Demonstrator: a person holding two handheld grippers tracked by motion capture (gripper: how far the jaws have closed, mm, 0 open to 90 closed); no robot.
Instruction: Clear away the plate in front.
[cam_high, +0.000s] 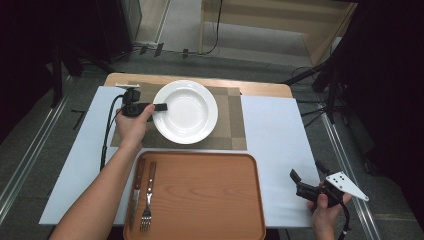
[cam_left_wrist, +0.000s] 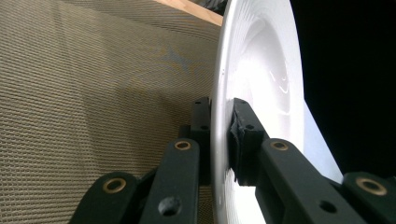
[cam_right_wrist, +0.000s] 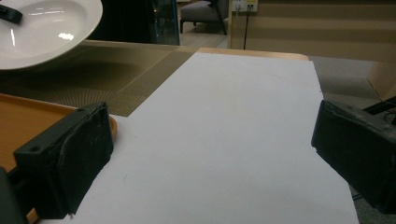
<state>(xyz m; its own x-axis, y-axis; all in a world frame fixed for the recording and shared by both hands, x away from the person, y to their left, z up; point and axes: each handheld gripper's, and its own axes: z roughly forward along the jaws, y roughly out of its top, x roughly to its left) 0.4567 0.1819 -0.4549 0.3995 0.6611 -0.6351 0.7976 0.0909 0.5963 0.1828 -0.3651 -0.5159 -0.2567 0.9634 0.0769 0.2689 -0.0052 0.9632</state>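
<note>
Cutlery, a knife and fork, is lying at the left of the near tray. Right gripper is hovering near-right, jaws apart. Farther left, left gripper is clamping the white plate rim over the placemat on the desk.

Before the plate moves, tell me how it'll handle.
The plate looks rigid and glazed, so probably slippery and breakable. The left hand-held gripper pinches only its rim, so it may sag or pivot. Lifted off the mat, it seems fairly heavy.
</note>
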